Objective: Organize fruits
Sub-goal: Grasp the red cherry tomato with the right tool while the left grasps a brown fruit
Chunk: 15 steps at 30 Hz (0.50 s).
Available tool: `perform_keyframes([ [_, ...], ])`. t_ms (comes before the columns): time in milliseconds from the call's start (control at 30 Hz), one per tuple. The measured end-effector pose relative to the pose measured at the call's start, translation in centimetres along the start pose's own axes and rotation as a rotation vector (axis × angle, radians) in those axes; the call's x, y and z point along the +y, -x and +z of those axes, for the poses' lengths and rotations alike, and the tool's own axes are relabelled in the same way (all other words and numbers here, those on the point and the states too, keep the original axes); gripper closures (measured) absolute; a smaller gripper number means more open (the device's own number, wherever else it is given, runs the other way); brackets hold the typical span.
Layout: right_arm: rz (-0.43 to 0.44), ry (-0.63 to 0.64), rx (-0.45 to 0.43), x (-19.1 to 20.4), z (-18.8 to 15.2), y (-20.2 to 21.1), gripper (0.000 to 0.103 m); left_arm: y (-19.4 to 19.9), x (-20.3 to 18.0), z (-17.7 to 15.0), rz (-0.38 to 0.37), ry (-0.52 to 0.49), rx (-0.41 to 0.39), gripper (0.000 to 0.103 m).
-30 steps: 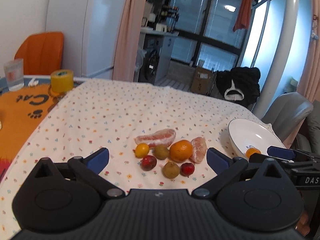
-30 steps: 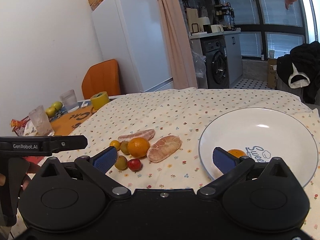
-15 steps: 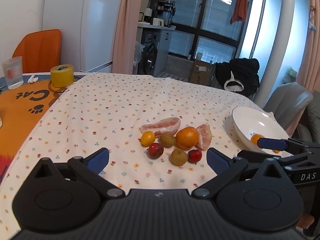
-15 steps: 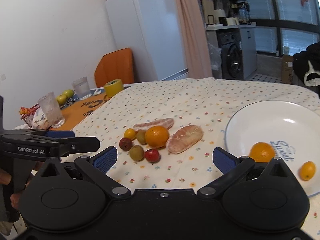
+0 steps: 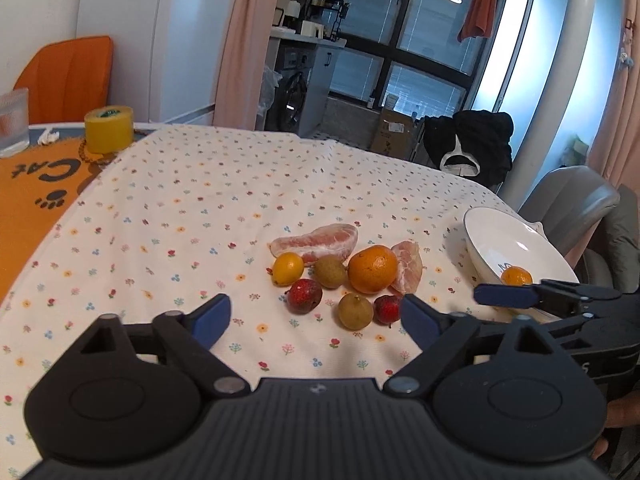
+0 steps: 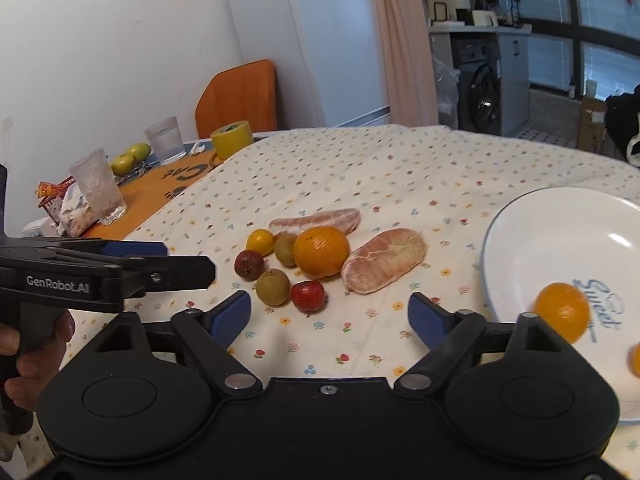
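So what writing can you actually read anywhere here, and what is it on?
"GenRobot.AI": side of the left gripper.
"Sweet": blue script inside the white plate.
"Cat", upside down: orange mat, by a paw print.
Label on the yellow tape roll: too blurred to read.

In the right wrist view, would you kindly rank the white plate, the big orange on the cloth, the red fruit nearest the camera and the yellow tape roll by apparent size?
1. White plate, though partly cut off.
2. Big orange.
3 and 4. Yellow tape roll and red fruit look alike; the roll lies farther back, so I won't rank them.
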State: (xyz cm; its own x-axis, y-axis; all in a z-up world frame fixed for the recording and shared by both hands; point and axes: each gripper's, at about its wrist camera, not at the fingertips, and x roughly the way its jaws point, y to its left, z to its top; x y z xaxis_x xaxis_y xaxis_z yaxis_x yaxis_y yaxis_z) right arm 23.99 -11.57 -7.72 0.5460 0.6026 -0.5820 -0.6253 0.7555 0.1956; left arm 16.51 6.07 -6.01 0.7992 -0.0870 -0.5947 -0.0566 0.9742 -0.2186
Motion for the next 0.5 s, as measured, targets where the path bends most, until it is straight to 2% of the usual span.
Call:
perform_keyframes([
  [200, 0.008, 0.002, 0.023, 0.2, 0.3, -1.5, 0.036, -1.0, 0.0, -0.2, -0.026, 0.005, 0.033, 0.040],
  [367, 0.038, 0.004, 0.045, 0.4, 0.5, -2.7, 0.052, -1.7, -0.2, -0.3, -0.039, 0.000, 0.047, 0.049],
  [500, 0.045, 0.011, 0.056, 0.6, 0.6, -3.5, 0.057, -2.2, -0.2, -0.2, -0.039, 0.004, 0.058, 0.059],
])
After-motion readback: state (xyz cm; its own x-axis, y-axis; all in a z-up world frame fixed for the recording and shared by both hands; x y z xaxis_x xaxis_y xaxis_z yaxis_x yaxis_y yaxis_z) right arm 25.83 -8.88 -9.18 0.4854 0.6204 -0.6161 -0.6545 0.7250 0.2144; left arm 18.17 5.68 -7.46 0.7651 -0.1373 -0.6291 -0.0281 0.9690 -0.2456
